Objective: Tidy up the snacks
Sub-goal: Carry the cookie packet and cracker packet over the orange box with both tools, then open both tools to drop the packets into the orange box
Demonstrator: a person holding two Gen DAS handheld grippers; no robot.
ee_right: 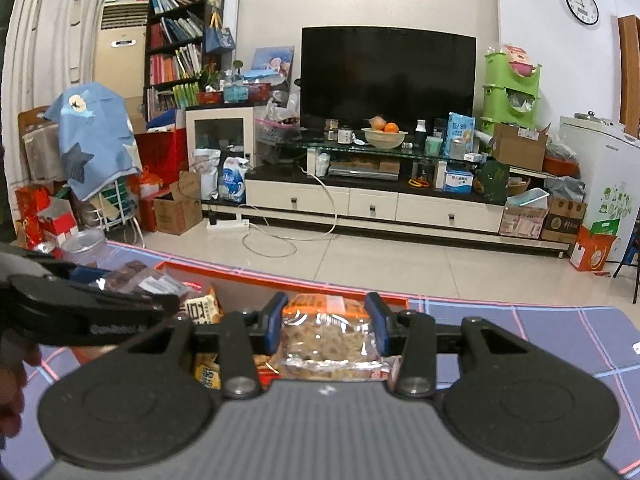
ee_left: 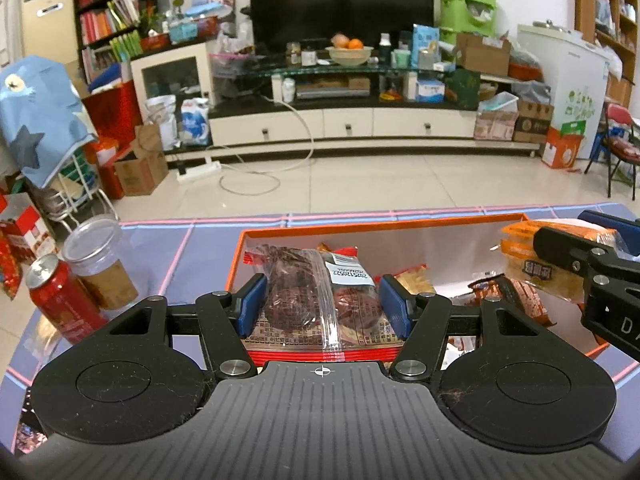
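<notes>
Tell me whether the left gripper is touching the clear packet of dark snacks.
Touching. The left wrist view shows the left gripper with both blue pads pressed against the clear packet above the orange box.

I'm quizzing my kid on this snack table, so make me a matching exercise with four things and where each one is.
Things:
1. clear bag of dark round snacks
2. orange-topped clear pack of pale crackers
3. red drink can
4. clear plastic jar with brown contents

Places:
A. beside the can, outside the orange box
B. in the right gripper
C. in the left gripper
D. table's left edge

Pairs: 1-C, 2-B, 3-D, 4-A
</notes>
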